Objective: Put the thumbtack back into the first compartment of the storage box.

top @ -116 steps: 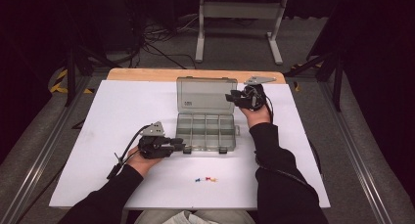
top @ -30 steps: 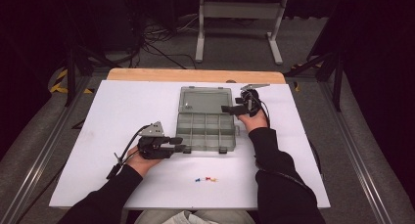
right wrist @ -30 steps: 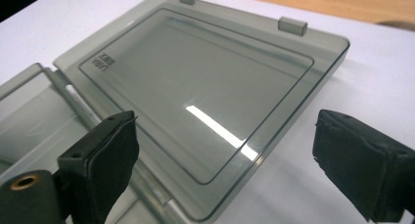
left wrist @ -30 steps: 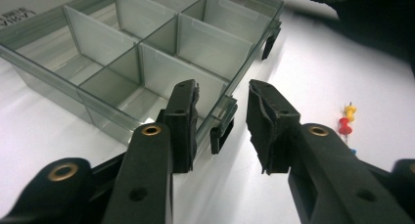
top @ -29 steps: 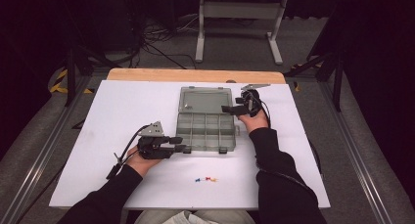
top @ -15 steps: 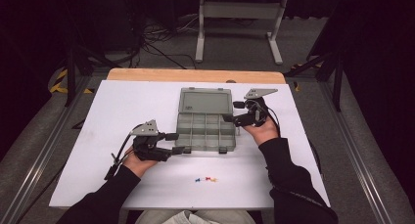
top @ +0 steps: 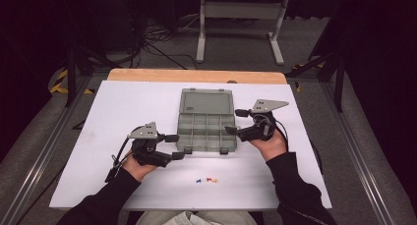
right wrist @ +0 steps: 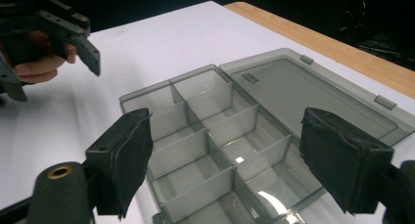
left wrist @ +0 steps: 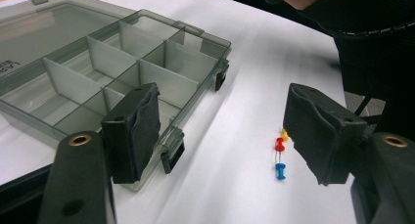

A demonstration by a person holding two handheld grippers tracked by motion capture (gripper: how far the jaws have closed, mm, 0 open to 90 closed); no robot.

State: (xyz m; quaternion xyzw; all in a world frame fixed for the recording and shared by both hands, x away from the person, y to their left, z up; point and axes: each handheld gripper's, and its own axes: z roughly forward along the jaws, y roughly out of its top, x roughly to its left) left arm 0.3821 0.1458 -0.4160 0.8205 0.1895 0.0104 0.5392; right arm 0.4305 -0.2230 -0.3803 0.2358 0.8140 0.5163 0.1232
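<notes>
A translucent grey plastic compartment box point(top: 205, 121) lies open at the middle of the white table top point(top: 123, 107), its flat lid point(top: 206, 101) folded back on the far side and every divided cell in its tray bare, as both gripper views confirm. That much looks done: the case is unlatched and ready to receive parts. What appears left is the filling. Three small pushpins, one blue point(left wrist: 280, 171), one red point(left wrist: 279, 145) and one yellow point(left wrist: 284, 134), lie in a short row on the table just in front of the box's near edge, on the person's side, and none has yet gone into a cell. The left gripper point(top: 174, 146) hovers just beside the box's near left corner, its jaws standing well apart with nothing between them, having just been opening; in the left gripper view its black pads point(left wrist: 142, 126) frame the box's front latch point(left wrist: 173, 153) and the pins beyond. The right gripper point(top: 235, 121) hangs at the box's right edge, jaws likewise parted and empty, looking across the bare cells toward the other hand point(right wrist: 41, 62). Neither tool touches the box or a pin. The likely next stage is picking up the pins one by one, a fiddly job given how close together they lie.
</notes>
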